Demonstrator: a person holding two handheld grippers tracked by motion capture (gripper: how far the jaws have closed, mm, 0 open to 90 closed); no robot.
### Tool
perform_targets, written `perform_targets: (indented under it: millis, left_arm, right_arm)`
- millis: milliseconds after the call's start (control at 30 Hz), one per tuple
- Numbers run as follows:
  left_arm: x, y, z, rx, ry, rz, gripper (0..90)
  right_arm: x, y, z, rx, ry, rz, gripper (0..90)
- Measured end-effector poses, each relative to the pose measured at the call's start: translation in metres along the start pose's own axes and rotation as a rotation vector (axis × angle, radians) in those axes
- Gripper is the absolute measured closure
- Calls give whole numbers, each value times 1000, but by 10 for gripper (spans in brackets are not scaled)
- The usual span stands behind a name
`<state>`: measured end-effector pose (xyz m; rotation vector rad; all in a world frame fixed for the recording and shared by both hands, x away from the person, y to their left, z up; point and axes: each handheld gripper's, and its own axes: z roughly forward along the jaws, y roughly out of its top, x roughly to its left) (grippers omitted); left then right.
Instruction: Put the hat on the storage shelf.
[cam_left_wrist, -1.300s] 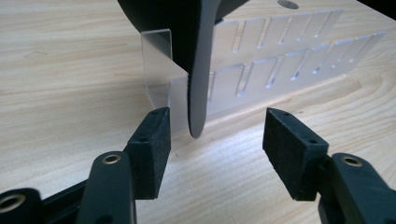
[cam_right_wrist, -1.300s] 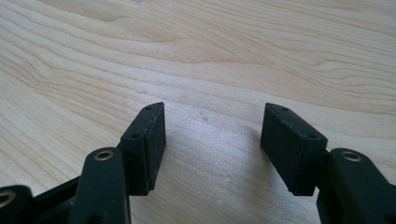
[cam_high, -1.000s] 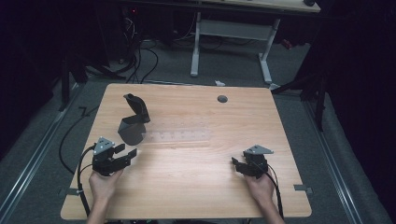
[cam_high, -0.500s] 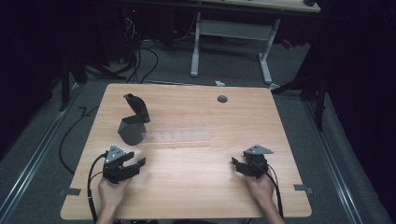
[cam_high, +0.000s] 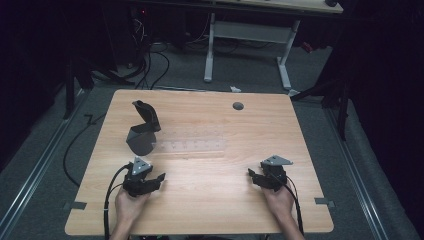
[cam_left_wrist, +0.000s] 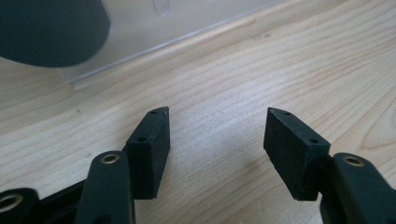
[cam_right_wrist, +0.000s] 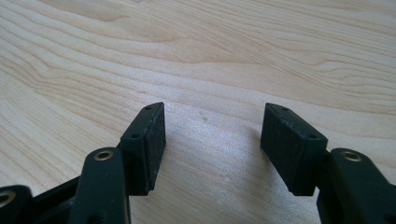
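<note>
Dark grey and cone-footed, the stand (cam_high: 142, 130) sits upright at the table's (cam_high: 210, 200) left side, its foot touching the near end of a clear ruler (cam_high: 187, 147). The left gripper (cam_high: 159, 179), jaws spread and empty, should probably approach low and square. The right gripper (cam_high: 251, 176) rests released too.

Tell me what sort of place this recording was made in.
Most likely a lab or workshop set up for recording. A bare wooden table stands on grey carpet, cables trail across the floor behind it, and a white-legged desk frame stands farther back in a dark room.
</note>
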<state>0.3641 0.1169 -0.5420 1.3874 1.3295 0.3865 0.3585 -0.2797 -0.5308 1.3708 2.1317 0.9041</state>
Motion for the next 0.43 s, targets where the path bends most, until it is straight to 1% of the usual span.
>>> perform_targets:
  millis: [33,67,100,200,433]
  left_arm:
    - [-1,-3,2,4,2,12,413]
    - [-2,-4,2,0,8,34,406]
    - [-2,-5,3,0,7,39,404]
    - [-2,-5,4,-6,11,32,394]
    - [-2,-5,5,-9,22,33,370]
  right_arm:
    - [0,0,0,0,0,0,407]
    - [0,0,0,0,0,0,407]
    - [0,0,0,0,0,0,407]
    - [0,0,0,0,0,0,407]
    - [0,0,0,0,-1,0,405]
